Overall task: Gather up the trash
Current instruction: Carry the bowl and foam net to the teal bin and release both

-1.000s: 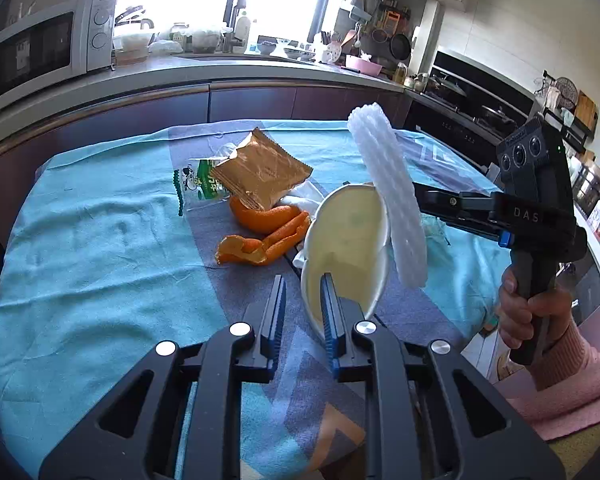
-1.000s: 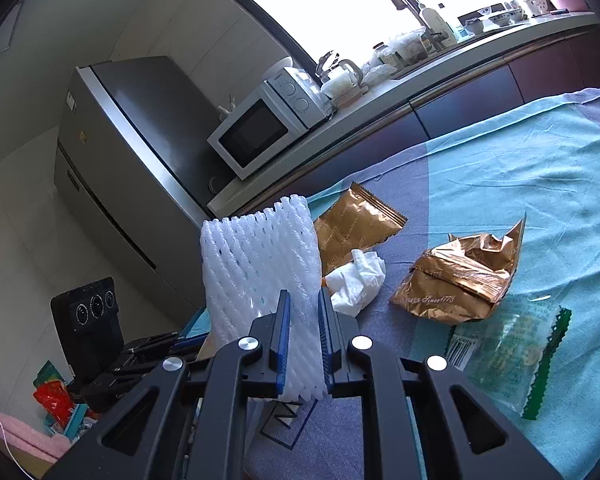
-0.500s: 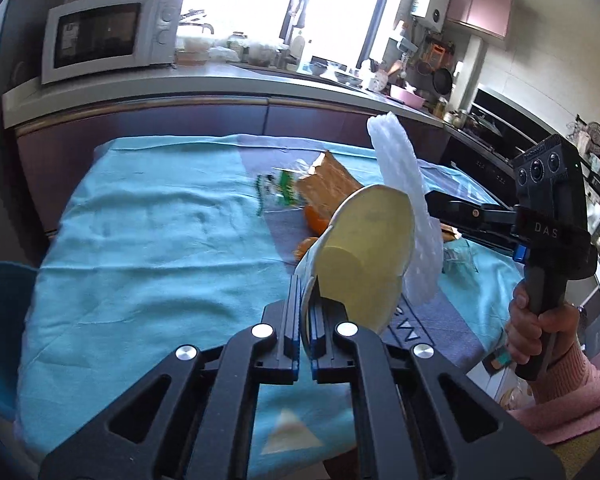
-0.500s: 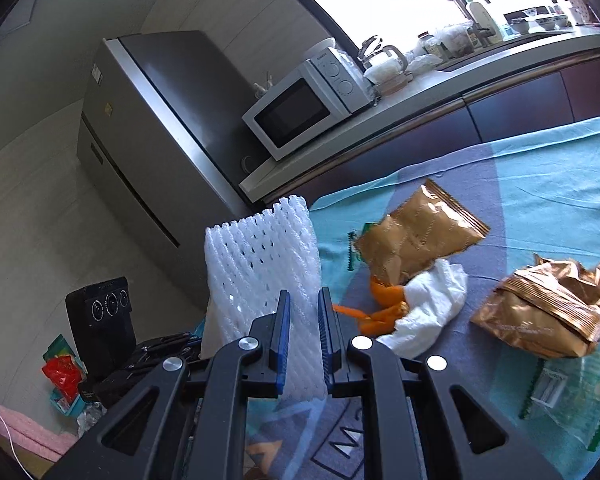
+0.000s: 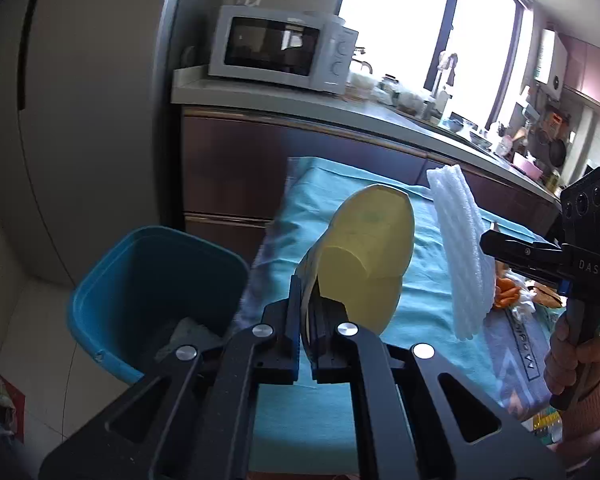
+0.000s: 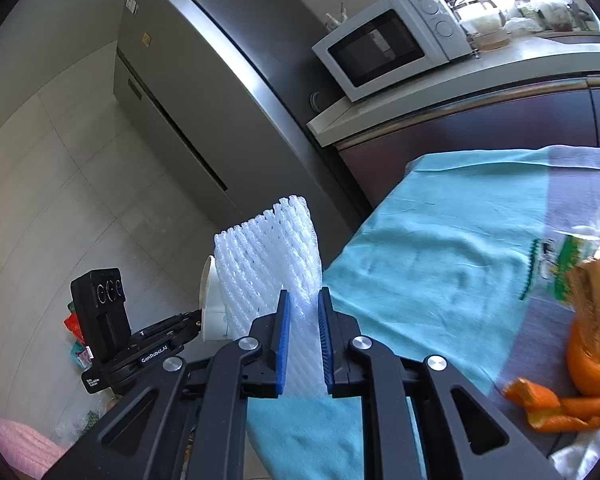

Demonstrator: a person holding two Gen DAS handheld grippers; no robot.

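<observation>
My left gripper (image 5: 308,300) is shut on a pale yellow paper bowl (image 5: 364,256), held on edge above the table's left end. A blue trash bin (image 5: 156,280) stands on the floor just left of it, with some grey trash inside. My right gripper (image 6: 303,312) is shut on a white foam fruit net (image 6: 268,260), which stands upright between the blue pads. In the left wrist view that foam net (image 5: 460,248) hangs right of the bowl, over the table. Orange peel (image 6: 580,388) and a clear green-printed wrapper (image 6: 556,264) lie on the cloth.
A teal cloth (image 6: 440,264) covers the table. Behind it run dark cabinets (image 5: 236,168) with a white microwave (image 5: 280,46) on the counter, and a tall grey fridge (image 6: 204,92) stands at the left. A hand (image 5: 576,348) in a pink sleeve grips the right gripper's handle.
Both grippers swung left, off the middle of the table toward its left end, each carrying its item. The blue bin has come into the left wrist view. The left jaws closed tight on the bowl.
</observation>
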